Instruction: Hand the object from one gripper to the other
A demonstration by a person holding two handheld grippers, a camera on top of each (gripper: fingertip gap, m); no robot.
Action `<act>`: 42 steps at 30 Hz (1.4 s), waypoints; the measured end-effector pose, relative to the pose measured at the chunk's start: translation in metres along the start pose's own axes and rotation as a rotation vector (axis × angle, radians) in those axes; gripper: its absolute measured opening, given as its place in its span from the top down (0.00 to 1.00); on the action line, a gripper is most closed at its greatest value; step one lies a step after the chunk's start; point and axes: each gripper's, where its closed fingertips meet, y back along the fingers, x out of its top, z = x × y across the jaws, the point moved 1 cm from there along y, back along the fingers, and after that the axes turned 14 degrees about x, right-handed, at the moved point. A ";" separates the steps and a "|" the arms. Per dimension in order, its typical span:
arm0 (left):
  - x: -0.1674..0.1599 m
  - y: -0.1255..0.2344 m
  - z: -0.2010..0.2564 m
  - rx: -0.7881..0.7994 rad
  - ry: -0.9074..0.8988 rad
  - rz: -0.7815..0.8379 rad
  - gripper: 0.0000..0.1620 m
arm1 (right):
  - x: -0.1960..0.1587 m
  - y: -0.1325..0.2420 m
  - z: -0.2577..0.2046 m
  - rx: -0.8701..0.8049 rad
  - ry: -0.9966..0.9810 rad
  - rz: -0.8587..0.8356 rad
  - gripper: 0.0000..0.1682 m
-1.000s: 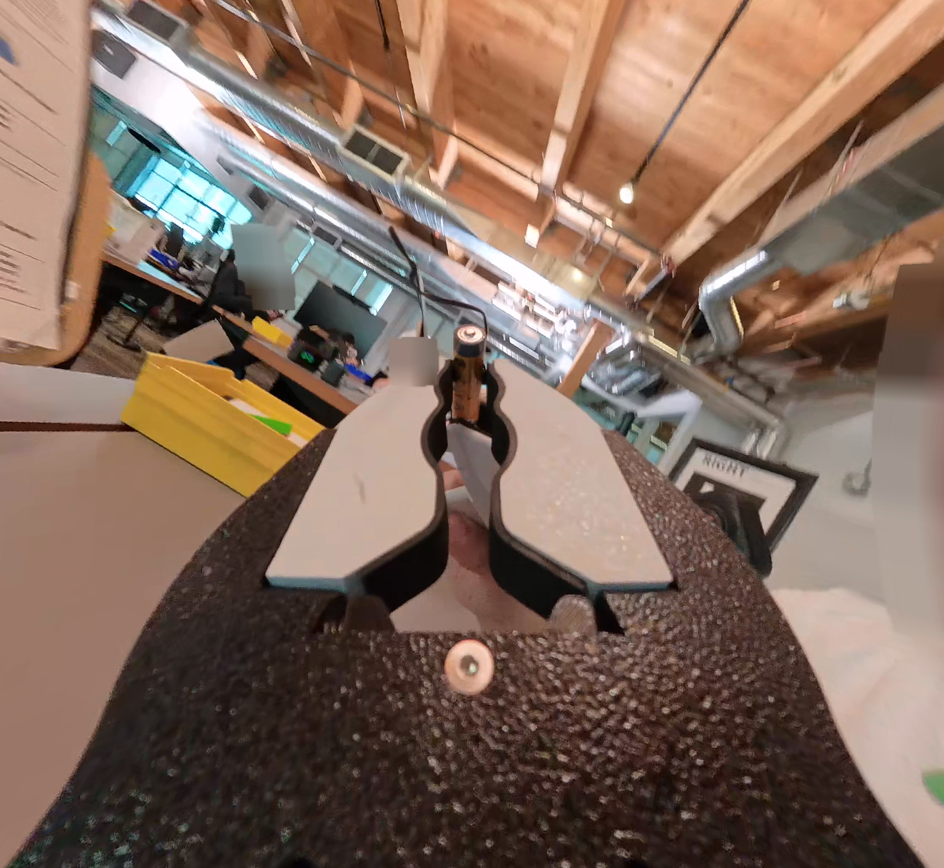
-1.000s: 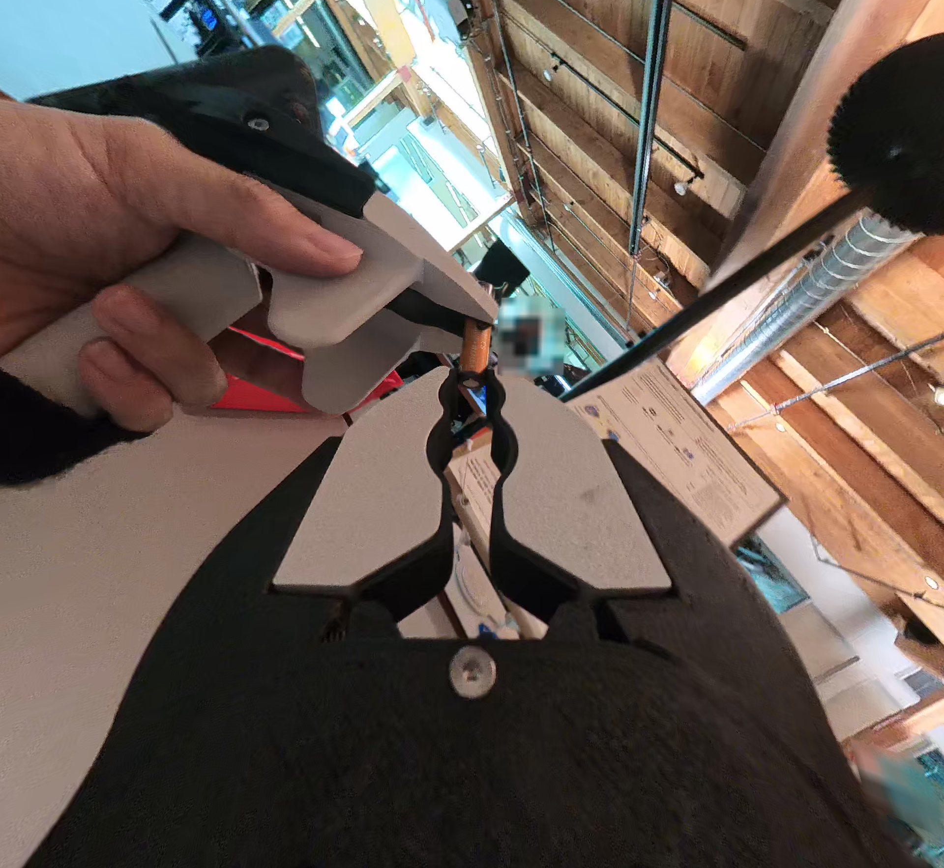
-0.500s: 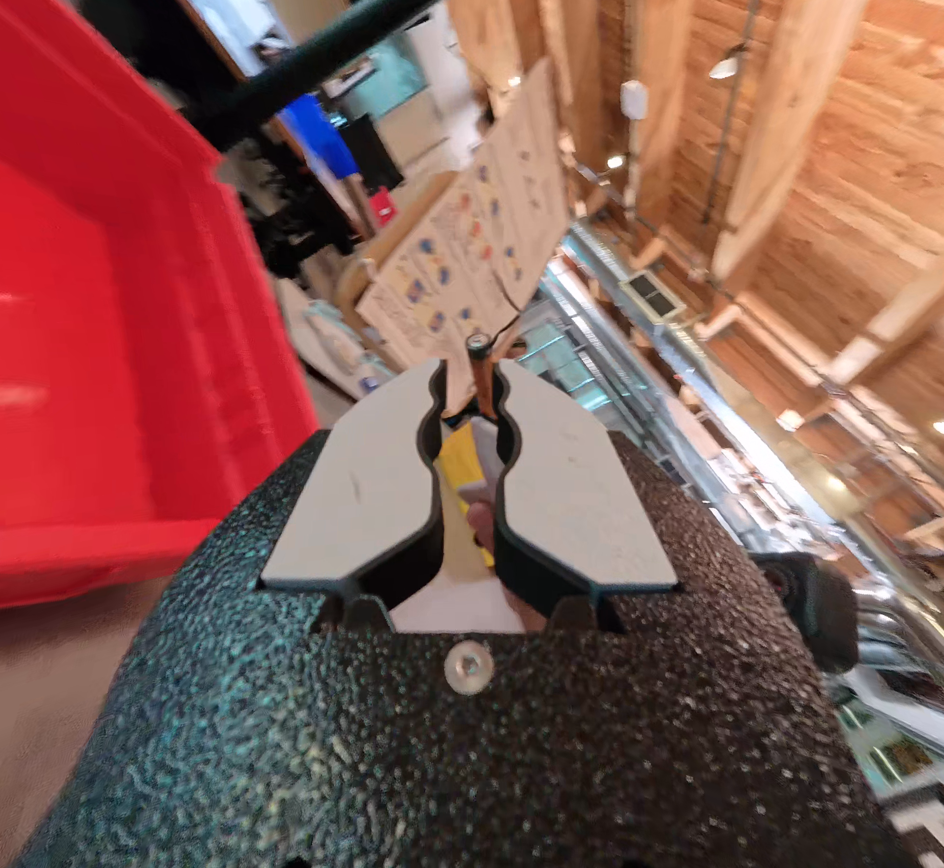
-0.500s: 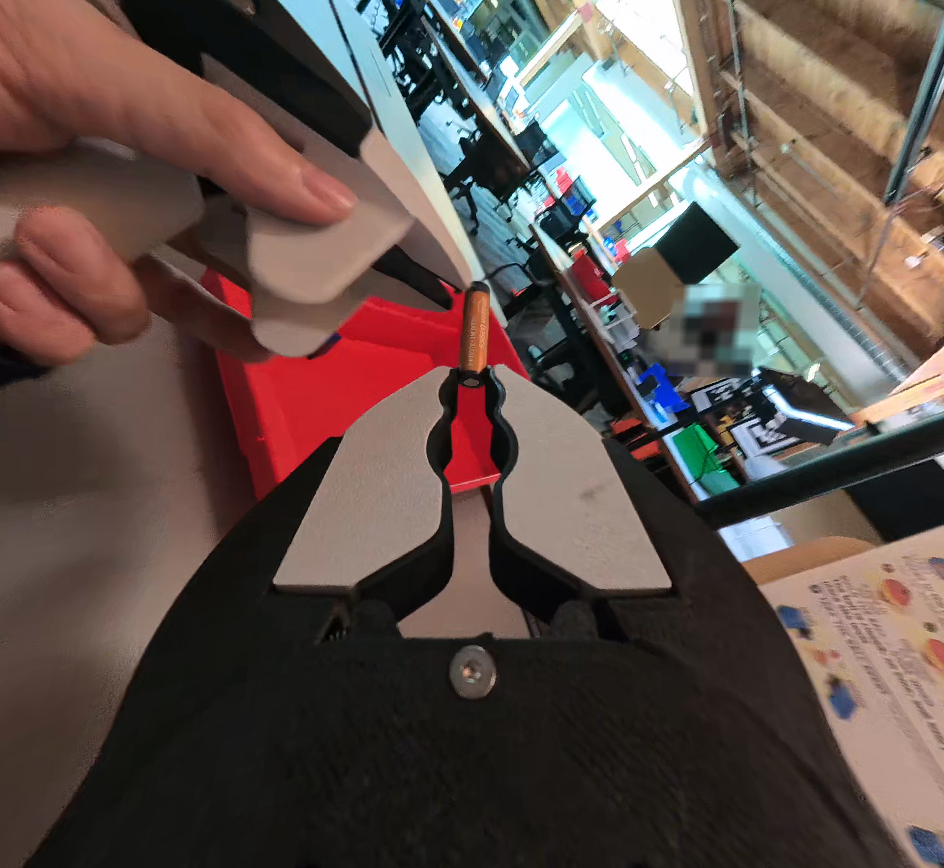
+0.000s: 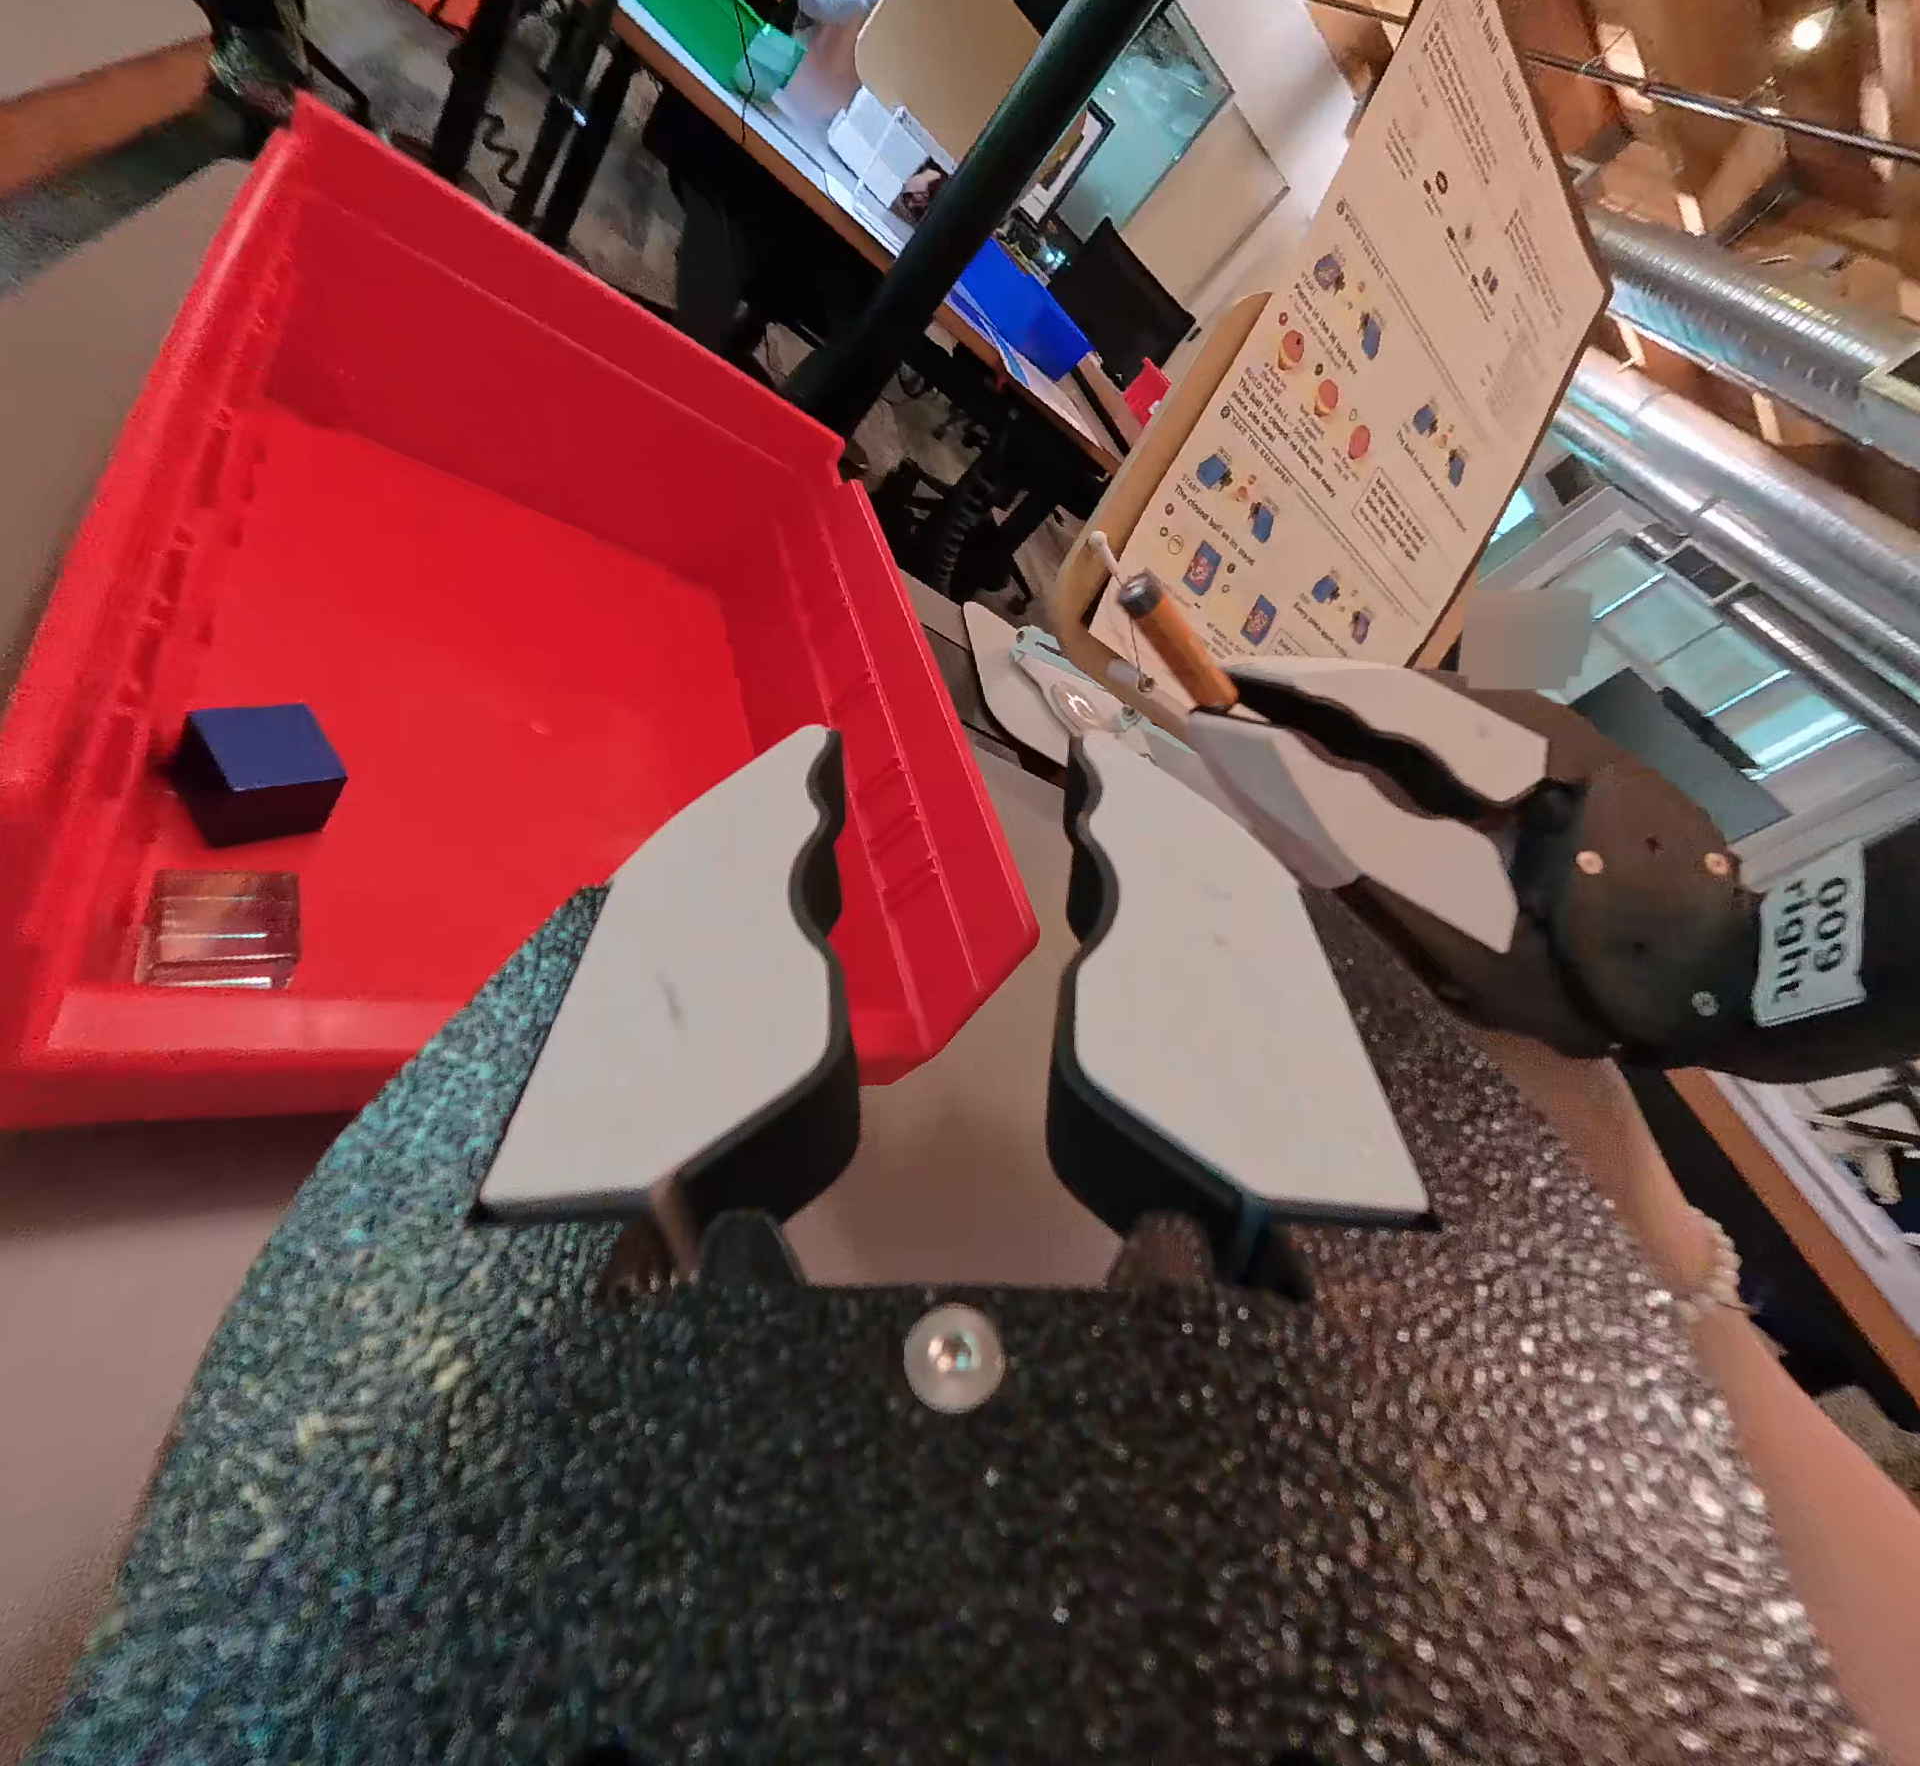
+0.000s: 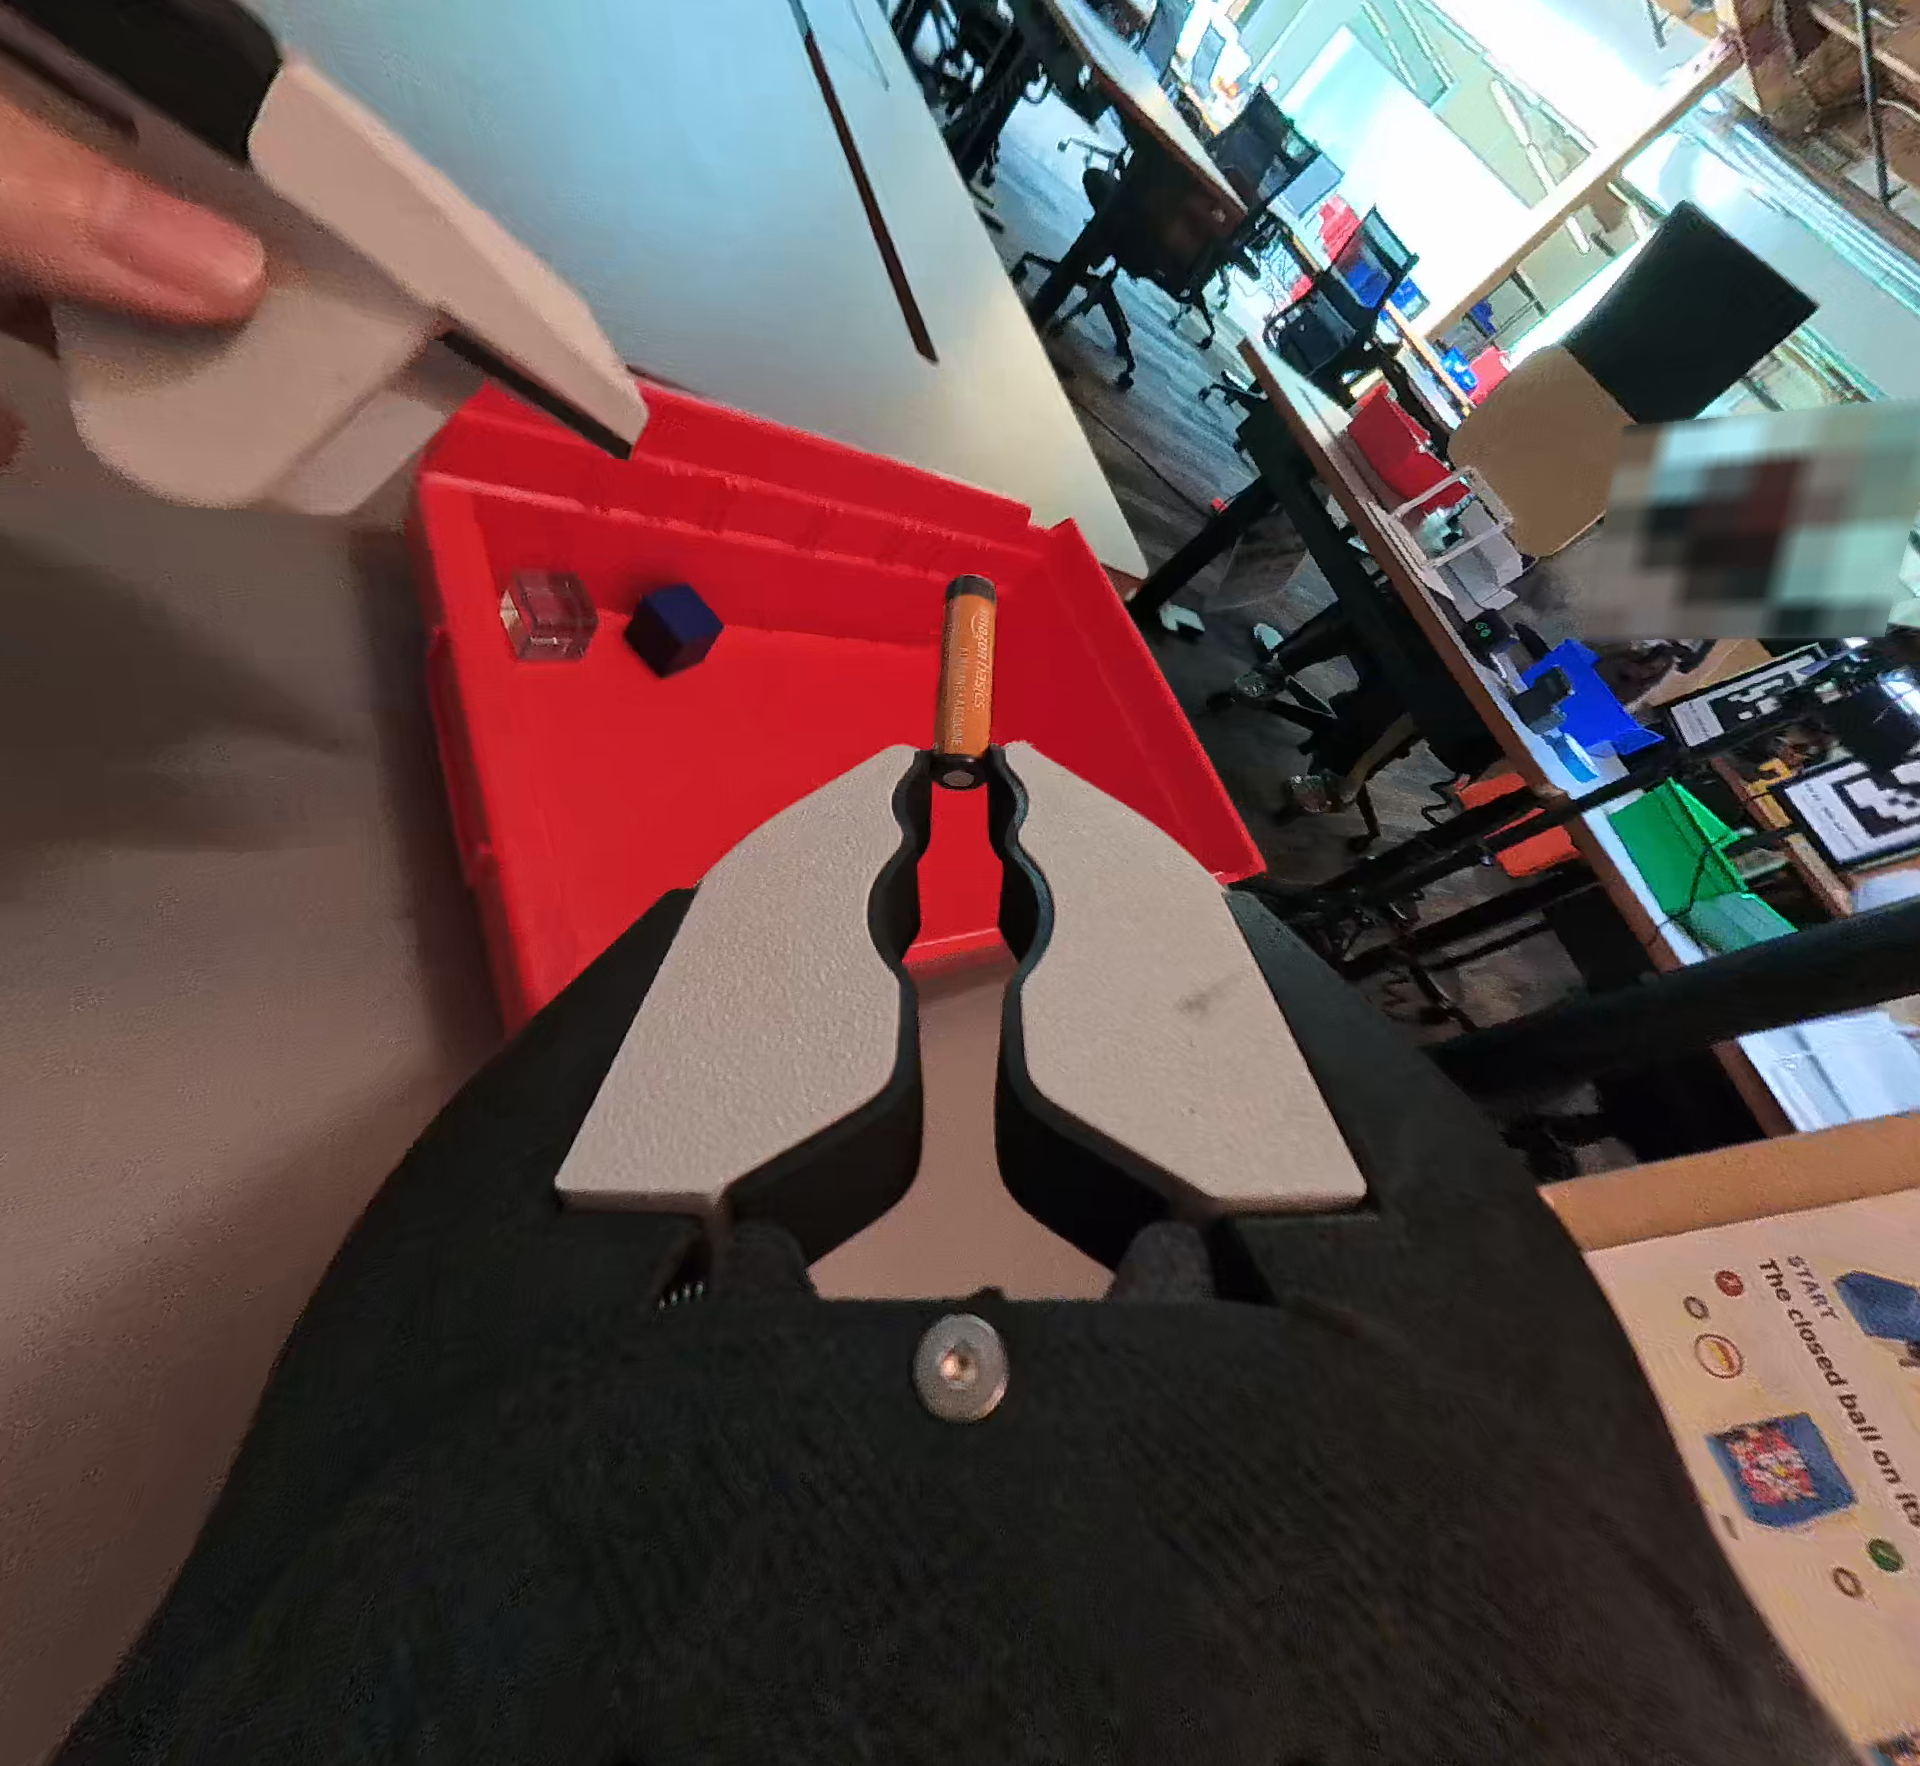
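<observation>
The right claw (image 6: 957,760) pinches the battery (image 6: 963,667) by its base, long axis pointing straight out from the tips, above the red bin (image 6: 727,781). The left claw (image 5: 945,781) gapes wide and empty beside it, apart from the battery.

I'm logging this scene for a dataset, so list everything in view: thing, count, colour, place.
battery: 1, orange with black ends, clamped by one end at the right gripper's tips
bin: 1, red, on the table
cube: 1, dark blue, inside the bin
clear block: 1, transparent, inside the bin beside the cube
instruction board: 1, white sheet on a wooden stand, behind the bin
table: 1, tan
left gripper: 1, grey fingers, open, empty
right gripper: 1, grey fingers, shut on the battery
</observation>
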 end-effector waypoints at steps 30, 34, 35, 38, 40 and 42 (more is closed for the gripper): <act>-0.264 0.153 0.273 -1.081 -1.100 -0.274 0.92 | -0.050 0.324 -0.214 0.430 -0.358 0.272 0.94; -0.270 0.154 0.285 -1.101 -1.067 -0.252 0.93 | -0.050 0.339 -0.212 0.382 -0.359 0.301 0.94; -0.270 0.152 0.288 -1.095 -1.036 -0.232 0.94 | -0.051 0.341 -0.208 0.350 -0.363 0.316 0.94; -0.264 0.143 0.299 -1.111 -0.863 -0.173 0.94 | -0.048 0.348 -0.192 0.256 -0.370 0.424 0.93; -0.257 0.137 0.305 -1.100 -0.736 -0.139 0.94 | -0.046 0.352 -0.178 0.203 -0.422 0.502 0.93; -0.246 0.133 0.310 -1.073 -0.623 -0.087 0.94 | -0.044 0.357 -0.167 0.157 -0.458 0.593 0.93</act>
